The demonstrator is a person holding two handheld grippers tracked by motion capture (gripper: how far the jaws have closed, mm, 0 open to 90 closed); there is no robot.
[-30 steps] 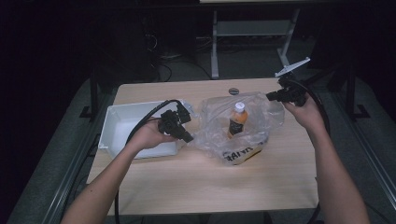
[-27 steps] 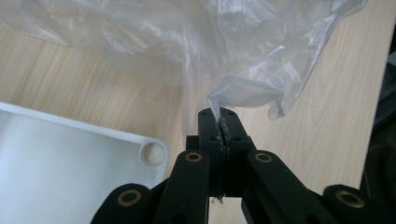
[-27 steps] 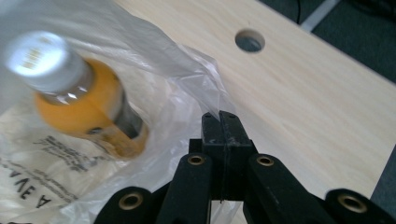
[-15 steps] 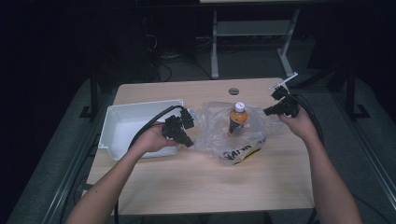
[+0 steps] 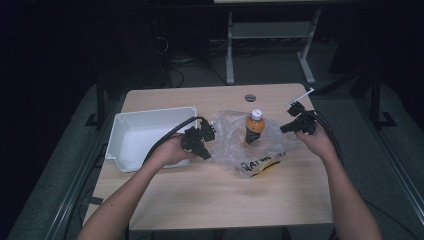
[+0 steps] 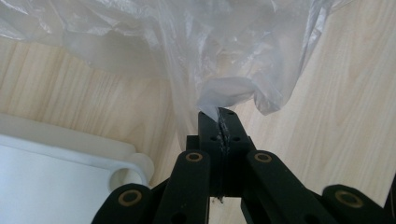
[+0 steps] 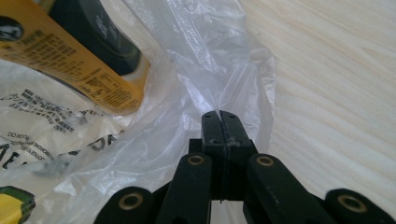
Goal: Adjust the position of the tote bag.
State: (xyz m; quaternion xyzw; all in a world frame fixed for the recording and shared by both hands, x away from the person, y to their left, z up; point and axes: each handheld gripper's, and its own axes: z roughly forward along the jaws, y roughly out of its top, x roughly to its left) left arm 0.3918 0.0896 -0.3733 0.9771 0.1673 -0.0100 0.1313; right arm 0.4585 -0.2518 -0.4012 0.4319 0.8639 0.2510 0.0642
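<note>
In the high view, a clear plastic bag (image 5: 250, 145) lies on the wooden table (image 5: 210, 200) near the middle of its far half, spread between the two grippers. The left gripper (image 5: 199, 142) holds the bag's left edge, just beside the right wall of a white bin (image 5: 145, 137) that sits at the table's left edge. The right gripper (image 5: 295, 122) holds the bag's right edge, toward the table's right edge. An orange bottle (image 5: 254, 127) with a white cap stands upright inside the bag, between the grippers. The film is crumpled, with dark print and a yellow patch on its near part.

In the left gripper view, the left gripper (image 6: 219, 119) has its jaws pressed together on a bunched fold of the bag (image 6: 224, 56); the film rises from the tips, thin and wrinkled. The bin's rim (image 6: 93, 149) lies lower left.

In the right gripper view, the right gripper (image 7: 219, 116) is likewise clamped on a pinch of the bag (image 7: 210, 70). The bottle's yellow label (image 7: 70, 65) shows through the film at upper left.
</note>
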